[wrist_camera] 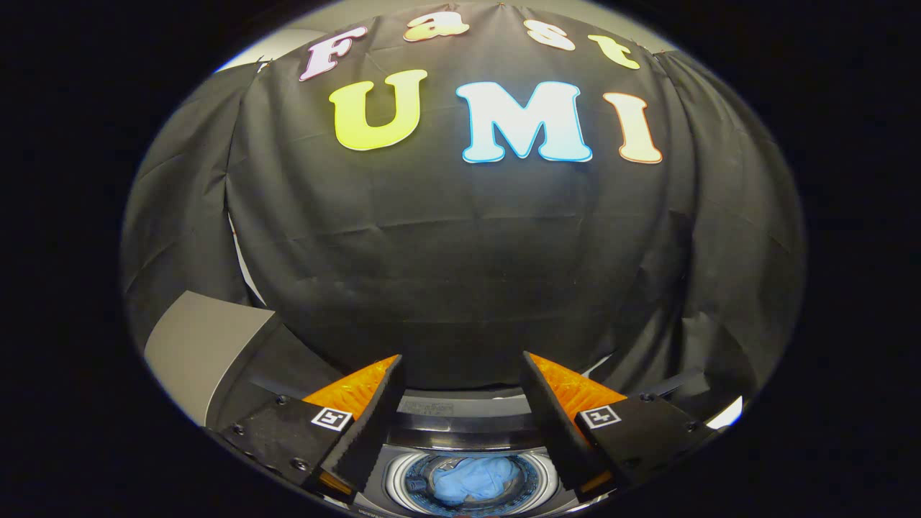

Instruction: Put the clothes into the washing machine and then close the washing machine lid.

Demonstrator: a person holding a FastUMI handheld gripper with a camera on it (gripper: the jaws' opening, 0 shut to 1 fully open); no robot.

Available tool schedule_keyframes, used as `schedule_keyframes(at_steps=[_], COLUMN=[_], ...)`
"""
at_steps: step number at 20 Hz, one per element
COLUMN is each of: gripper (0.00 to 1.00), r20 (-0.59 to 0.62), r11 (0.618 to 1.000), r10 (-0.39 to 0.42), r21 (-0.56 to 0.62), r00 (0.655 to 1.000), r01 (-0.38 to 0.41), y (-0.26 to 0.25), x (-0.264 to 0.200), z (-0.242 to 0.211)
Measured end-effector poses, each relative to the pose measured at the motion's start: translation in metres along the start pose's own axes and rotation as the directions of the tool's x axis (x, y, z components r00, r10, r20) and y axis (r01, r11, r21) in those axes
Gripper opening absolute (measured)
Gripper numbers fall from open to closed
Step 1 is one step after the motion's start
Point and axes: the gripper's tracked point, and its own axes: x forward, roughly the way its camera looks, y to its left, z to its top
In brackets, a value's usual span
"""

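My gripper [460, 363] is open, its two fingers spread wide with nothing between them, held high above the washing machine [460, 424]. Below and between the fingers I look down into the machine's round drum [403, 483], where a light blue cloth [471, 478] lies bunched up. The machine's dark back panel runs across just beyond the drum. To the left of the left finger a grey slanted panel [198, 349] stands raised, likely the machine's lid; I cannot tell for sure.
The booth's black cloth wall [460, 273] hangs close behind the machine and fills the space ahead of the fingers. A bright white patch [727, 416] shows low beside the right finger.
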Motion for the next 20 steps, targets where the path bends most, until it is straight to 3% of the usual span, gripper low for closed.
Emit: schedule_keyframes(at_steps=[20], gripper=[0.99], r20=[0.185], r11=[0.999], r10=[0.016], r21=[-0.030], r00=[0.983], r01=[-0.011], y=[0.002], x=[-0.051], z=[-0.040])
